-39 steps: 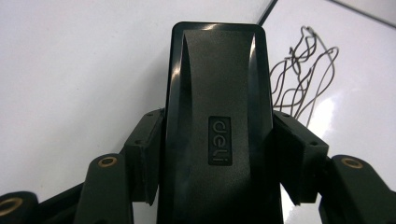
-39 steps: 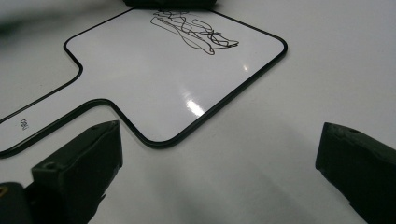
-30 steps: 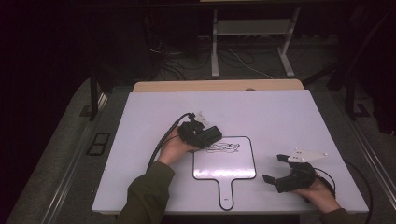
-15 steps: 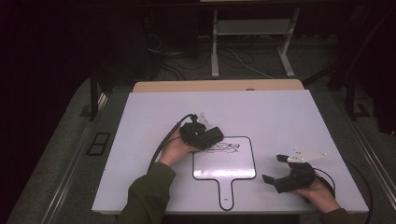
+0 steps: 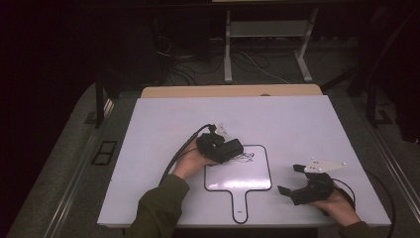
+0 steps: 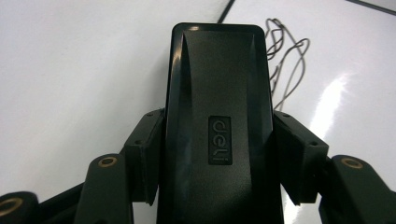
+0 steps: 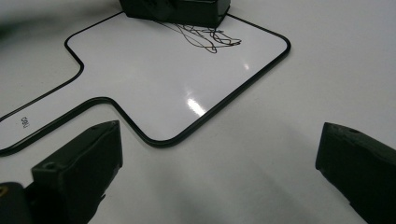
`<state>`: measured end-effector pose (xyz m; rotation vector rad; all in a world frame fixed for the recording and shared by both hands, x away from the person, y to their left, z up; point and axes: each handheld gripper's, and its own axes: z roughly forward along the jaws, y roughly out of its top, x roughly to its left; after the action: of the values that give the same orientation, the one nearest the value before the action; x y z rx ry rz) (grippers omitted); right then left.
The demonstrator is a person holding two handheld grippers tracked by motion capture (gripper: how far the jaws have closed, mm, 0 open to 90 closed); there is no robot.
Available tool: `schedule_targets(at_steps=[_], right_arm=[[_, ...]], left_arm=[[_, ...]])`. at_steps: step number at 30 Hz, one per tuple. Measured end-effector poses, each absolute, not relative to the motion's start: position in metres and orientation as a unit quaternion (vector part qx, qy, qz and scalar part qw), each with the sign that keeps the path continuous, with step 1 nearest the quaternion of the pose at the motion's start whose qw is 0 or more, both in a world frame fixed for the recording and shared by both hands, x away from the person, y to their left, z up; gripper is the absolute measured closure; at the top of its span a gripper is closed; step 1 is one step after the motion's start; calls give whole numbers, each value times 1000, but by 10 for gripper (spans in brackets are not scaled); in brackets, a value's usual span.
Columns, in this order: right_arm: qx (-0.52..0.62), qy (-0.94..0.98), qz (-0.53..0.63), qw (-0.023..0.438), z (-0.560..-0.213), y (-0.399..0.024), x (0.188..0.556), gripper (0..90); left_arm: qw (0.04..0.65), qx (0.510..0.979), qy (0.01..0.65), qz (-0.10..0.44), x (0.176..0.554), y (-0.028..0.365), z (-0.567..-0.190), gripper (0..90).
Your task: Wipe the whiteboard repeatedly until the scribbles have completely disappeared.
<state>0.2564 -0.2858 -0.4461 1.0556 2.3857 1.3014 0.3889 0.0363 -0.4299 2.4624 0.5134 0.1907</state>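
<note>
Eraser [image 6: 217, 126], one black block with a small logo on its back, sits clamped between the jaws of the left claw [image 5: 229, 148], whose pads press on both of its long sides. It lies at the far left corner of the single whiteboard paddle [image 5: 247, 176], just beside one tangle of dark scribble [image 5: 245, 157] on the board's far part. That paddle, white with a black rim and a short handle pointing toward the near edge, lies flat on the white tabletop [image 5: 297, 119], a little right of the middle. The right claw [image 5: 292, 179] rests near the right near corner of the tabletop, well apart from the paddle's right edge, its jaws spread wide with nothing between them. Two claws, two hands, one eraser, one paddle. Between the right claw and the scribble the bare board lies unobstructed. Beyond the far edge a strip of wooden surface [image 5: 230, 91] shows, then dark floor with loose cables [image 5: 247, 62] and the legs of a metal frame [image 5: 267, 44].
</note>
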Motion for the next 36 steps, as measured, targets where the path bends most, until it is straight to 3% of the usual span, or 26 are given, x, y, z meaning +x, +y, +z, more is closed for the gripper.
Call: schedule_targets(at_steps=[18,30,36], right_arm=[[358,814,443,113,-446,-286,256,0],[358,814,443,113,-446,-285,256,0],[360,813,443,114,-446,-286,257,0]], left_arm=[[311,937,152,49,377,14,-429,390],[333,917,209,65,400,35,-421,390],[303,928,203,79,406,34,-429,390]])
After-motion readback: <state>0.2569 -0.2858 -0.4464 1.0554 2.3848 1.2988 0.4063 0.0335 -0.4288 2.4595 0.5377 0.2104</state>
